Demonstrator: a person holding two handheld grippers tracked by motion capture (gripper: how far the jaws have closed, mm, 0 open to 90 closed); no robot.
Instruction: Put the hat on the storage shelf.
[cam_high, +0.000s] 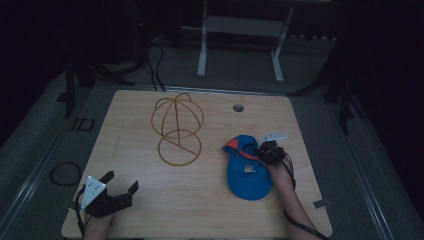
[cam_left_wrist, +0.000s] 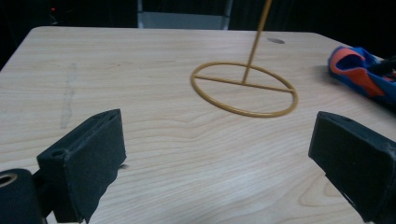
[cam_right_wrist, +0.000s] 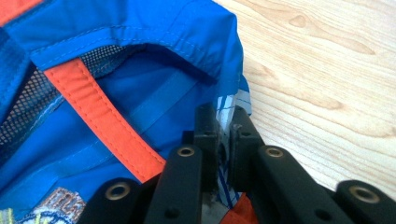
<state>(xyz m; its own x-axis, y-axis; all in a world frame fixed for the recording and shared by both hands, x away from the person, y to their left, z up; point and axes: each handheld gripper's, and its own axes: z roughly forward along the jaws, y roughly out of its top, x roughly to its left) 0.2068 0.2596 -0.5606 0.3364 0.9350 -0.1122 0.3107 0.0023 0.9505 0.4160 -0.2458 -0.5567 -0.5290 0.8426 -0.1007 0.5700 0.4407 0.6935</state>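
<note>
Nearest to us, the left gripper rests at the table front-left corner, jaws wide apart and empty. Further right, the right gripper has its jaws pinched on the edge of the blue cap. Beyond stands the wire stand.

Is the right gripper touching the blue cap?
Touching. The right gripper view shows the right gripper shut on the edge of the blue cap, with the fabric pinched between its jaws.
</note>
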